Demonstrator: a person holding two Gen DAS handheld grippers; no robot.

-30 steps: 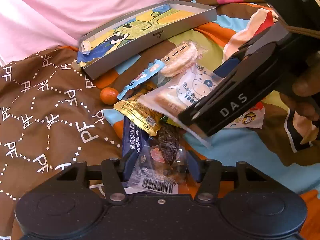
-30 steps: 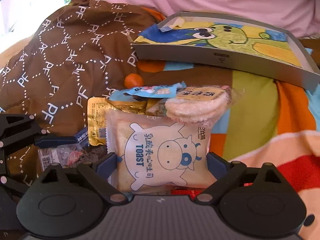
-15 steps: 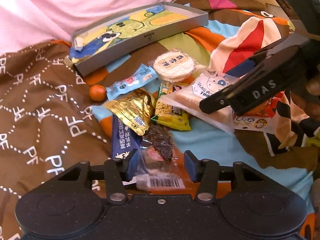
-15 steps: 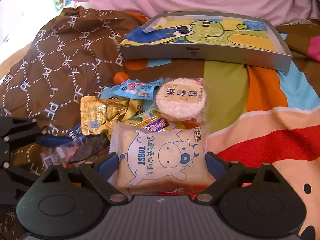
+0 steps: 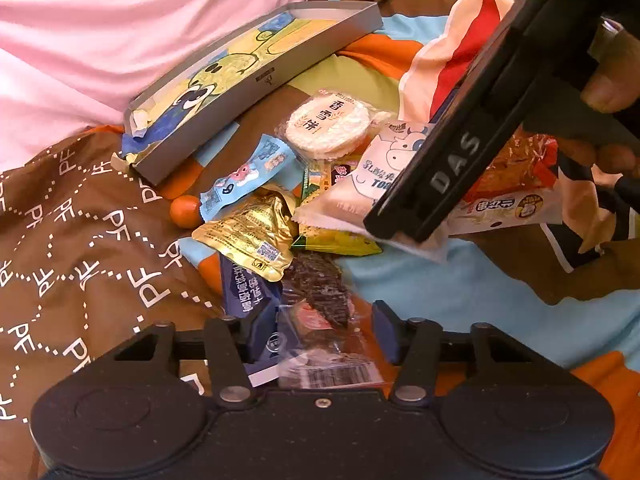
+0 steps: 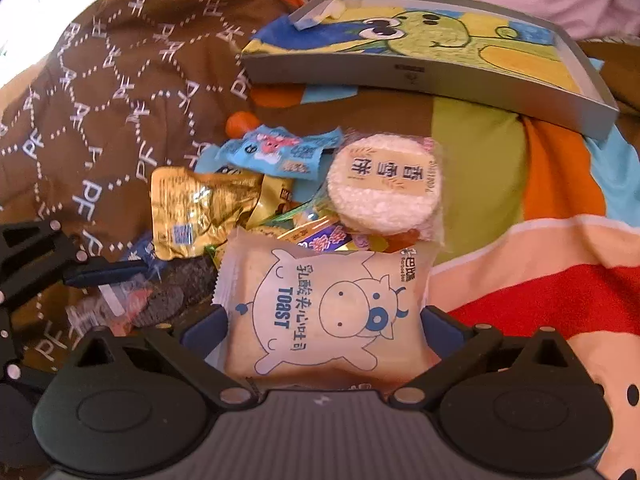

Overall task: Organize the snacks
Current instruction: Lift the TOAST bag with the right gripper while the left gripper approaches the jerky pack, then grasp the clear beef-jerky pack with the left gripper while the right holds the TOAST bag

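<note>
The right tongs [image 6: 322, 320] have closed in on the toast packet [image 6: 320, 312] low in frame — now gripped, ready for the tray [image 6: 420, 74] at top. The left tongs [image 5: 316, 330] remain half-open around the clear-wrapped snack [image 5: 320, 320].

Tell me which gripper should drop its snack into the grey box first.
Right, probably. The right gripper has the toast packet between its fingers, with the grey box straight ahead. The left gripper brackets a clear-wrapped snack among overlapping packets, the box off to its left.

Both grippers [image 5: 320, 330] [image 6: 322, 322] low, jaws spread around packets.
</note>
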